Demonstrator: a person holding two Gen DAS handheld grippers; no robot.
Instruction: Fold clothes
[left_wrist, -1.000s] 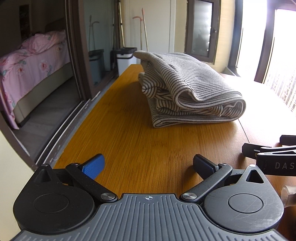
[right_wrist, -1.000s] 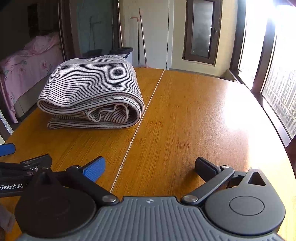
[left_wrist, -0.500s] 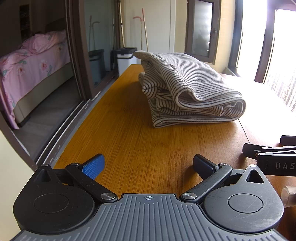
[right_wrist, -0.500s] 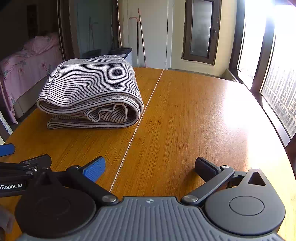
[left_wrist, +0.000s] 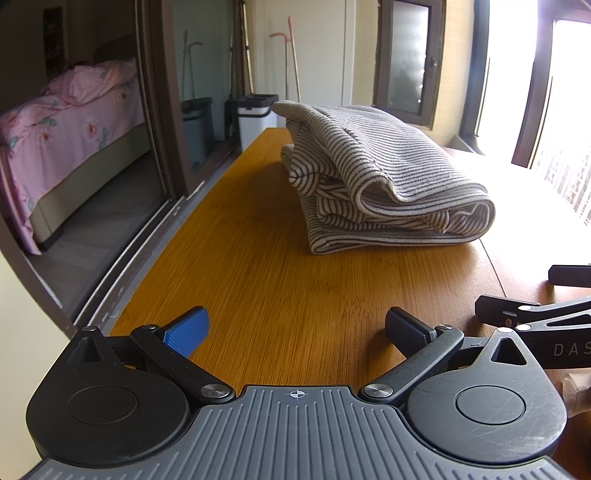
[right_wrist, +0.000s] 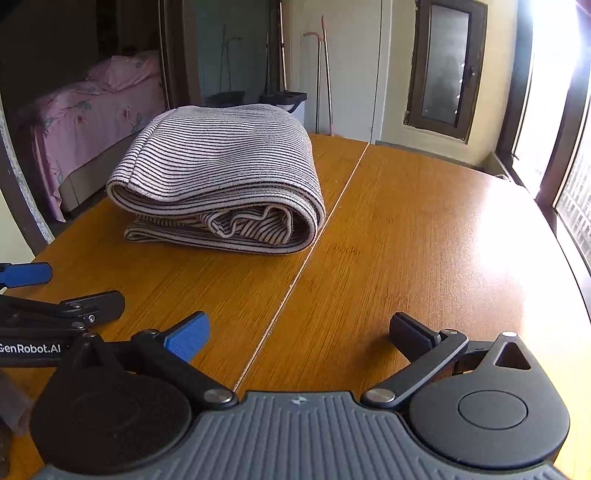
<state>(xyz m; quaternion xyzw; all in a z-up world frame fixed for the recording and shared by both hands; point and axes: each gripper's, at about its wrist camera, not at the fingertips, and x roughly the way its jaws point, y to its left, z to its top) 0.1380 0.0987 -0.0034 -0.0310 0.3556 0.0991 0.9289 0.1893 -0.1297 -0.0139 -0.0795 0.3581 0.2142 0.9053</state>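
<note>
Jaws apart, folded striped garment (left_wrist: 384, 184), "GenRobot.AI" on left gripper (right_wrist: 62, 291)

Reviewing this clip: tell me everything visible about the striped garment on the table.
The striped garment is a ribbed knit, pale cream with thin dark stripes. It lies folded into a thick, rounded bundle of several layers, with a crumpled inner layer showing at the open end that faces the cameras. It rests flat on the wooden table, just left of the table's seam. Nothing else touches it: the left gripper and right gripper are both open, well short of it.
</note>
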